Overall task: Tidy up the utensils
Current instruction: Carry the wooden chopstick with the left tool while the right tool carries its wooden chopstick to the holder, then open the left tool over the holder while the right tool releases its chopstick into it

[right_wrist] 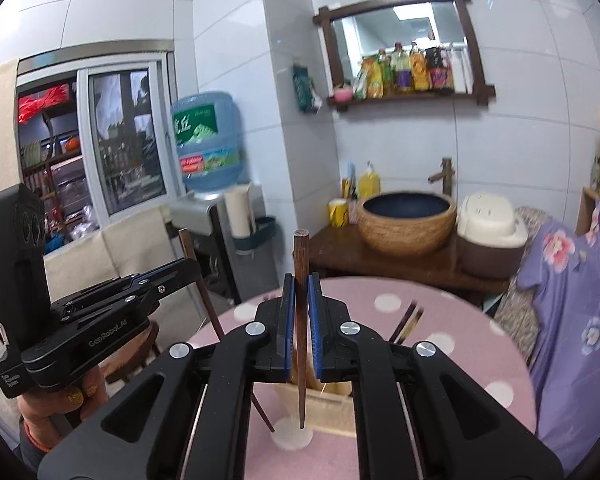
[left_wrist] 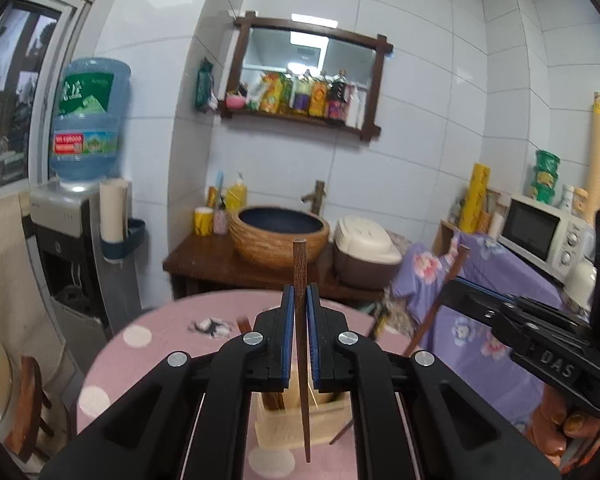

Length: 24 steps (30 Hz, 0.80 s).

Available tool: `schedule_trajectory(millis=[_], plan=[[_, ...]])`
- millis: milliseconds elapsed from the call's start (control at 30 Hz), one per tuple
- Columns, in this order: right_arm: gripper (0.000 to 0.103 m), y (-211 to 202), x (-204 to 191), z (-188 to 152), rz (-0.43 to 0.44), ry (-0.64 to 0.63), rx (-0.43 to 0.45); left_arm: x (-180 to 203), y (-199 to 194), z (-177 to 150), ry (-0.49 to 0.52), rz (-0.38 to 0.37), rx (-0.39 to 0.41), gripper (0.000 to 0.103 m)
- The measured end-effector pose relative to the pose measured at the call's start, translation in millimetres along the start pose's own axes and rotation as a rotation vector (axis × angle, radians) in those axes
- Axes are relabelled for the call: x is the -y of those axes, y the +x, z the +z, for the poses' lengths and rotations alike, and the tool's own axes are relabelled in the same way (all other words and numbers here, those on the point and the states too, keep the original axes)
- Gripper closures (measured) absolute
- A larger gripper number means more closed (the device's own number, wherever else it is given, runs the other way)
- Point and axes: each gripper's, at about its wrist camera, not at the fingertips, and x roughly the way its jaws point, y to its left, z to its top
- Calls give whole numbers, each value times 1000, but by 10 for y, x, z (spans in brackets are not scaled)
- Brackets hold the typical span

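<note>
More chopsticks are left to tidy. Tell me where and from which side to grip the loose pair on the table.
Take the loose pair at its exposed far half, probably from above, closing across both sticks: they lie flat, side by side on the table, near ends hidden behind the right gripper. It is shut on a chopstick, so free it first.

Two fisheye wrist views, each looking forward and slightly down along its own closed fingers, close above a pink table (left_wrist: 148, 344), facing a tiled wall, each catching the other gripper at its edge, both sharing the mirror (left_wrist: 308, 68), basin (right_wrist: 407, 216), water bottle (right_wrist: 208, 140).
</note>
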Motion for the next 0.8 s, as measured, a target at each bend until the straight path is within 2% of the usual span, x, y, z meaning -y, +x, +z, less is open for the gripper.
schedule_trajectory(millis=[133,233,533,800], plan=[[95,90,46,265,-52,-10,45,-28,175,261,-32,37,33,96],[95,217,88,301,-90,-27,63,-59,355,273,-57,56,38,96],[95,797,250,-182,-129,-4,-55,-91,859,-281,-73,75,-55,96],[95,1039,336,-531,-130,23,-125,-118,1085,-639,-35,108,-127,96]])
